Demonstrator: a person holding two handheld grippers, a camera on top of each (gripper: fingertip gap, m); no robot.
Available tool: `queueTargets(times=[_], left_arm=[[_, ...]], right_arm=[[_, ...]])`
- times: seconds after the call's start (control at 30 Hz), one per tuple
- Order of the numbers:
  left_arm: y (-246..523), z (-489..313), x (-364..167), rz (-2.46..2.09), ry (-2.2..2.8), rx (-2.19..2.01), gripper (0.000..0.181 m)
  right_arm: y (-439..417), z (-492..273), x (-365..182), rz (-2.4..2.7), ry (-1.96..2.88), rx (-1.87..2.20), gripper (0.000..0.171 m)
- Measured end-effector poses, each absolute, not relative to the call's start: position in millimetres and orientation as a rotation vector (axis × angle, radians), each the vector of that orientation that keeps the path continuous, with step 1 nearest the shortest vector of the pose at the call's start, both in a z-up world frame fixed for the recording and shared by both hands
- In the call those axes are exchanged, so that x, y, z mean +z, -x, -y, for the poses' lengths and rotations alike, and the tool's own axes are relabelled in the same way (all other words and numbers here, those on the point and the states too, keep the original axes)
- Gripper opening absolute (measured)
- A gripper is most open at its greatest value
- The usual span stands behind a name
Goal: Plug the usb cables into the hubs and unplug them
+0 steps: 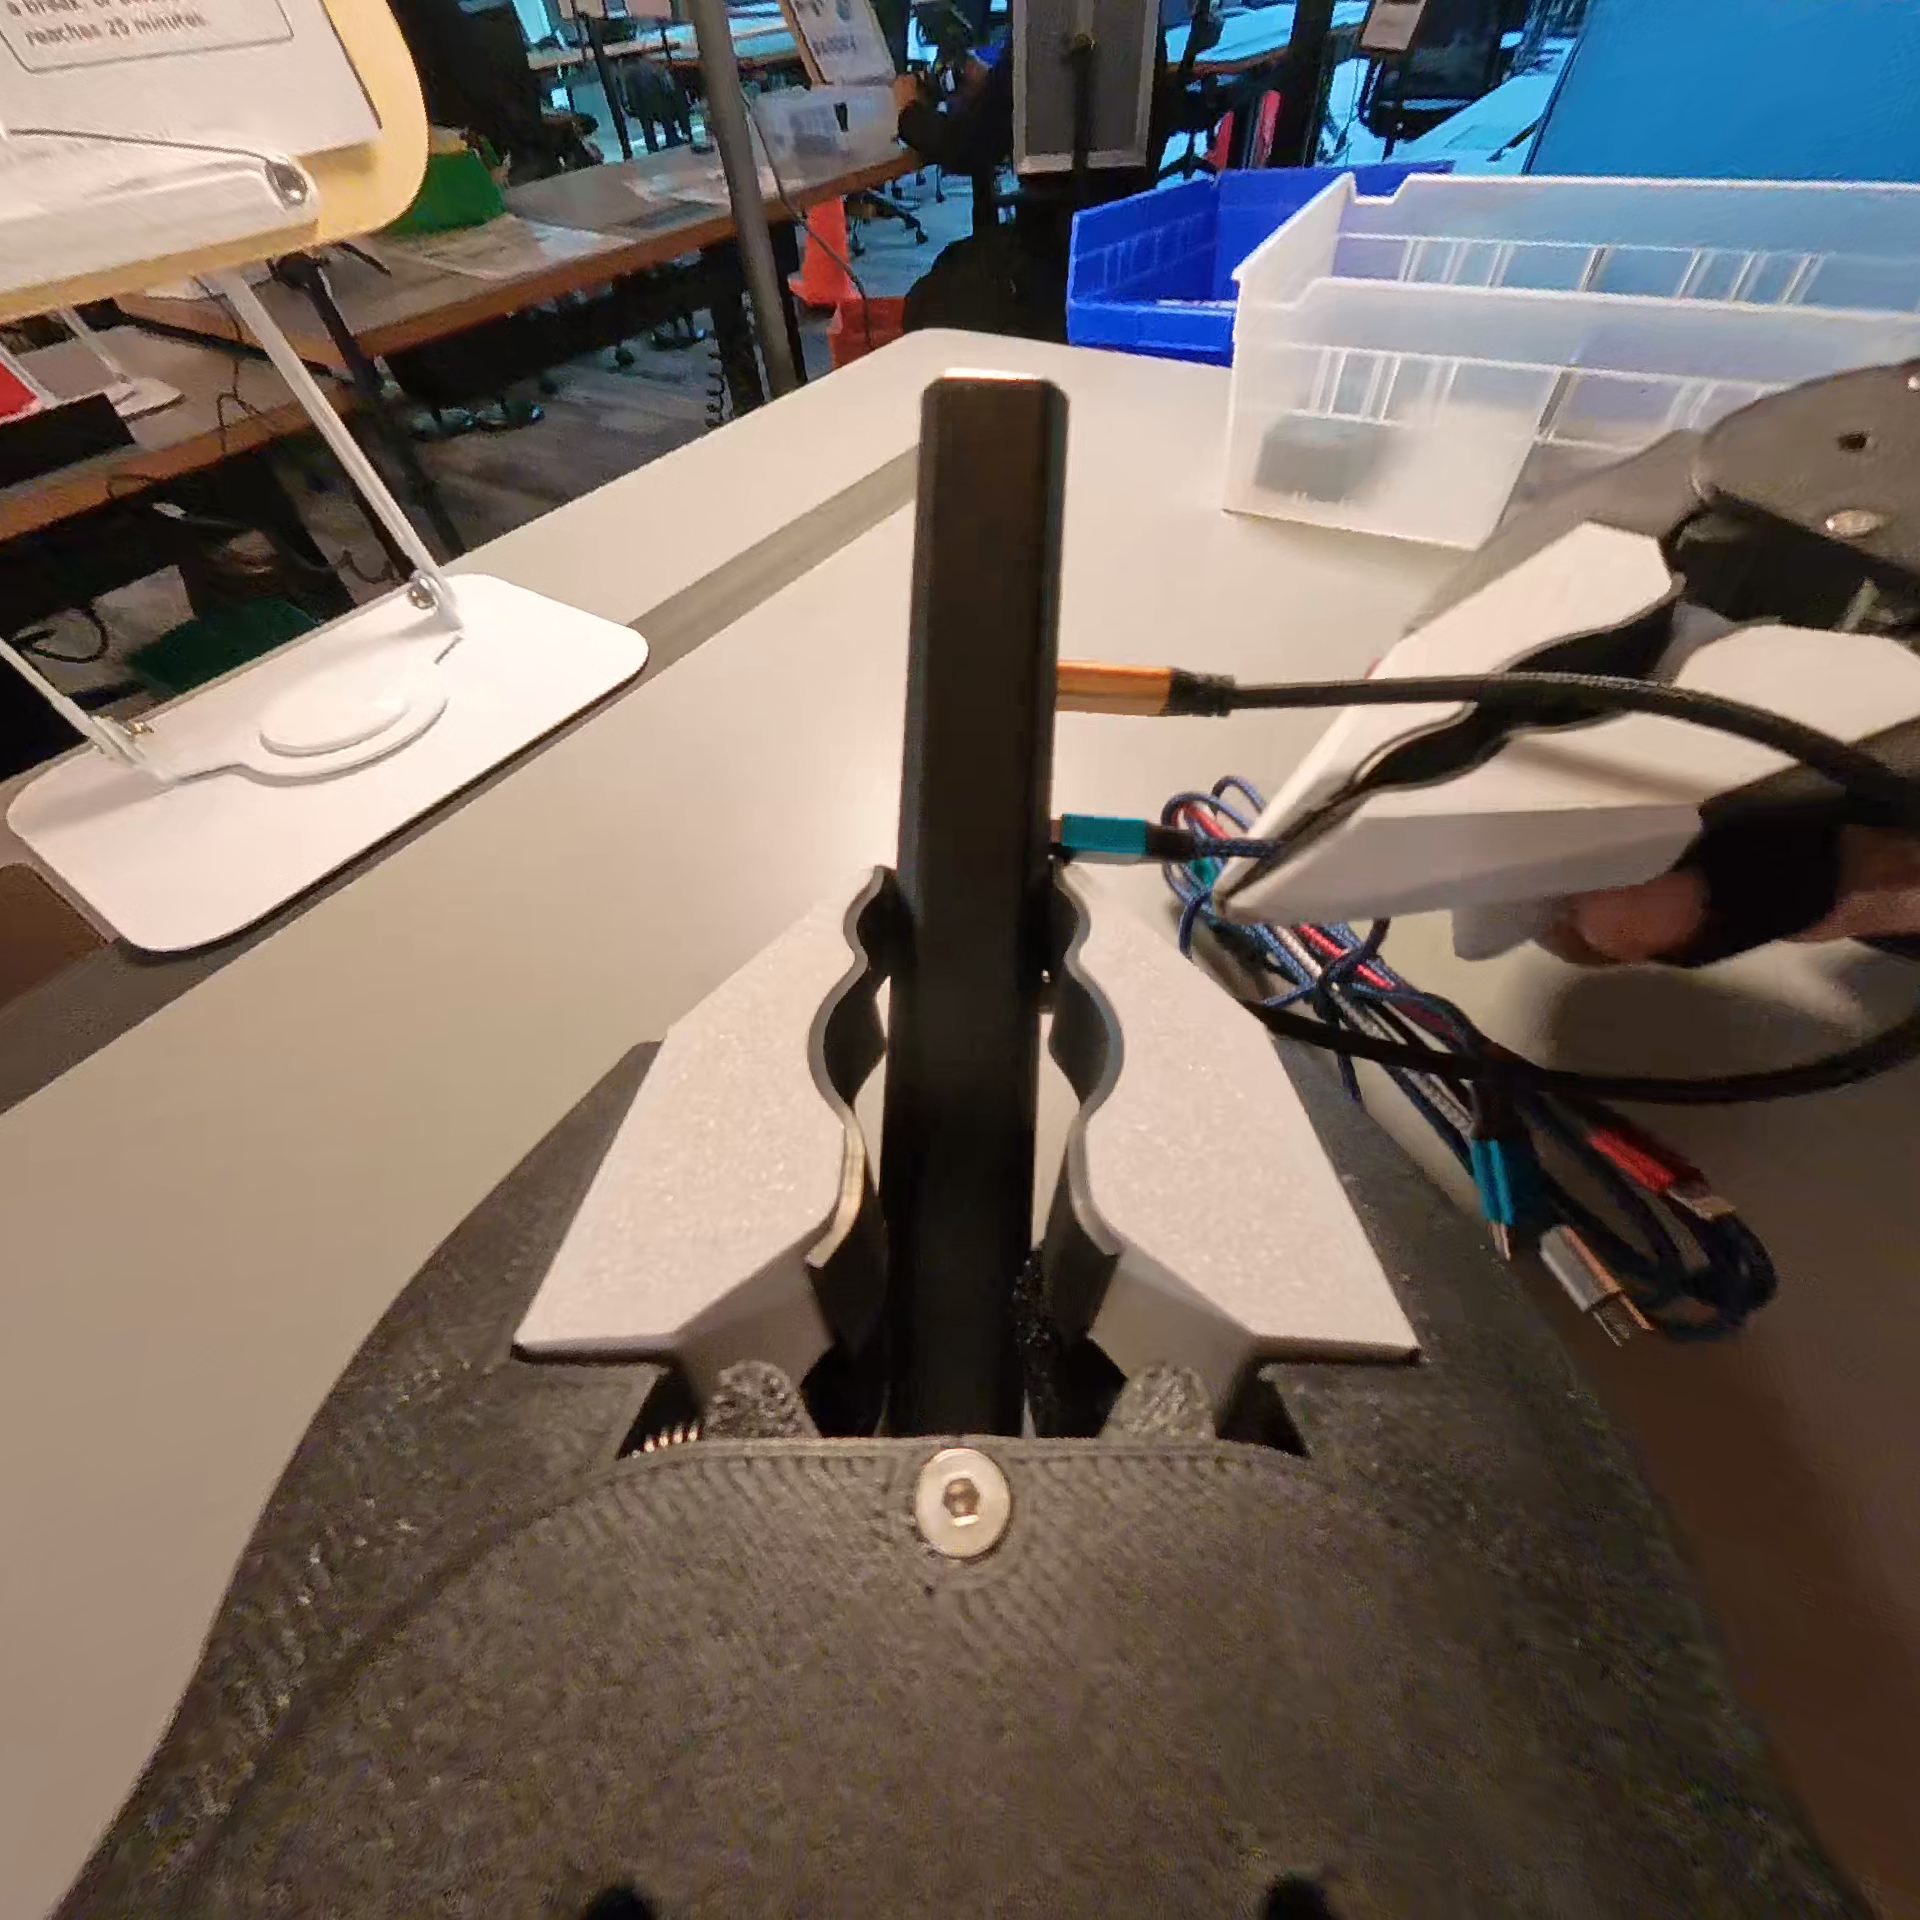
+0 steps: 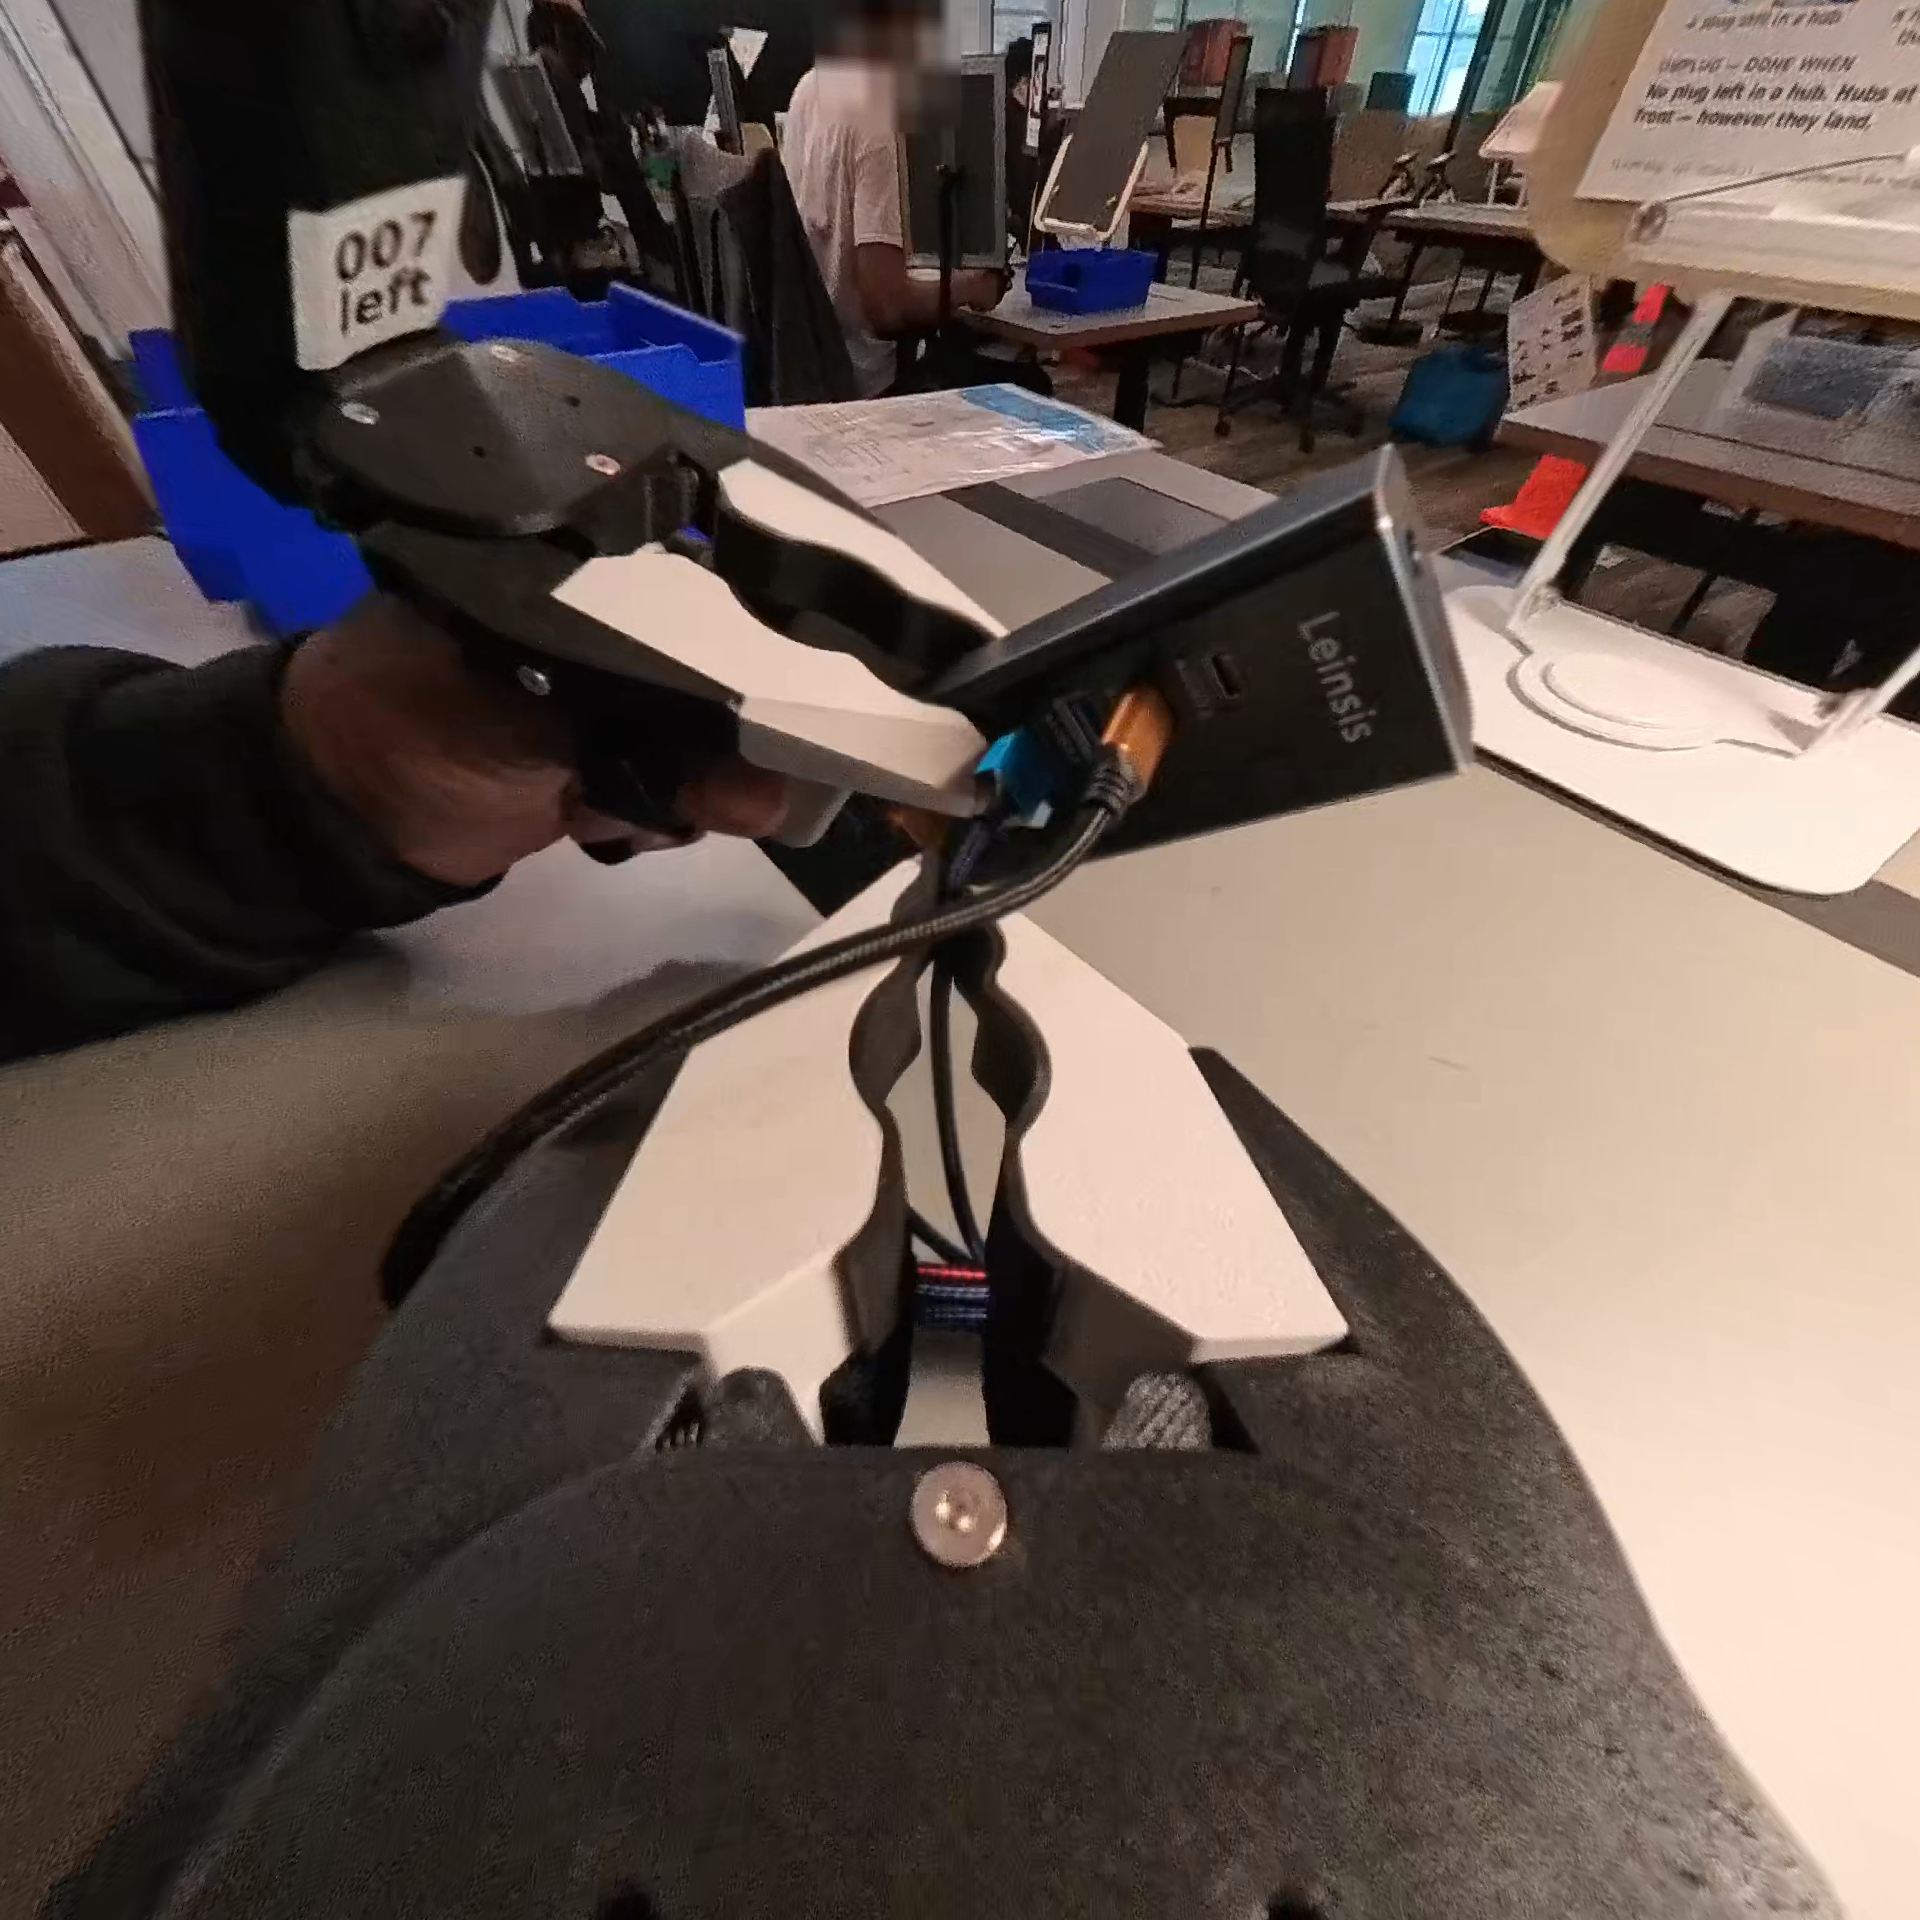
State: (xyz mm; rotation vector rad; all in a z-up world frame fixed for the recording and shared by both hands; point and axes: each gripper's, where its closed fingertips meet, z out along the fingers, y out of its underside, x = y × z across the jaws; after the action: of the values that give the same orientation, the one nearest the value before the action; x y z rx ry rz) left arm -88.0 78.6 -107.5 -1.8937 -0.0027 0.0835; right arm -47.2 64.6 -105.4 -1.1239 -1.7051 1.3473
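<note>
Left wrist view — the left gripper clamps the black hub upright, while the right gripper pinches a thin dark cable — just beside it.

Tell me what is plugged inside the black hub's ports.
The black hub holds two plugs: a gold plug and a teal plug. One port beside the gold plug is empty. The left tongs hide any ports farther along.

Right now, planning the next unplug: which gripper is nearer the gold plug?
Right. The right gripper sits on its black cable just behind the gold plug; the left gripper clamps the hub.
</note>
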Motion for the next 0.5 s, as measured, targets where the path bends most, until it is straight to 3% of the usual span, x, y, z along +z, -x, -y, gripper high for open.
queueTargets(times=[0.5], left_arm=[[89,-76,-103,-0.088,1.892,0.204,0.031]], right_arm=[[44,-60,-102,1.688,1.133,1.337,0.002]])
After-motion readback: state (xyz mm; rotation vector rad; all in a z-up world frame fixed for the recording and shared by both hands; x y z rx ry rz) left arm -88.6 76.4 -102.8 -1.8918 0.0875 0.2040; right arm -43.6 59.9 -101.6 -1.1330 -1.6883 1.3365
